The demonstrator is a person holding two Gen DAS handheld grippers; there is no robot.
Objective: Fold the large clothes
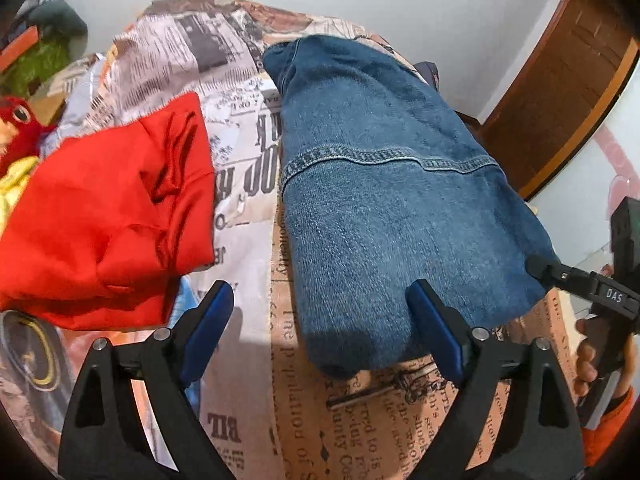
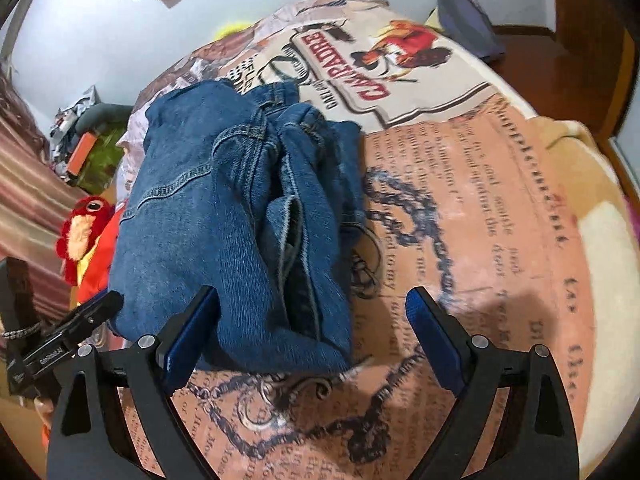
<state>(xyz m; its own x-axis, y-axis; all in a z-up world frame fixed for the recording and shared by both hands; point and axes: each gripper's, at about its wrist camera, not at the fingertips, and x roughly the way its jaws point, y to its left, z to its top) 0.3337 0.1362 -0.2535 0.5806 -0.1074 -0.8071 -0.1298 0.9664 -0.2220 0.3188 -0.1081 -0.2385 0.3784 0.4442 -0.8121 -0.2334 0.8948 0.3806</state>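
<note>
A pair of blue jeans (image 1: 392, 200) lies folded into a thick bundle on the bed; it also shows in the right wrist view (image 2: 224, 216), with its layered edges facing right. A folded red garment (image 1: 108, 220) lies to its left. My left gripper (image 1: 320, 312) is open and empty, its right finger touching the near end of the jeans. My right gripper (image 2: 312, 320) is open and empty at the bundle's near end, its left finger against the denim. It also shows in the left wrist view (image 1: 576, 284) at the jeans' right corner.
The bed carries a newspaper-print cover (image 2: 460, 220). A red plush toy (image 2: 86, 224) and clutter sit at the left side. A dark cushion (image 2: 468, 20) lies at the far end. A wooden frame (image 1: 560, 80) and white wall stand on the right.
</note>
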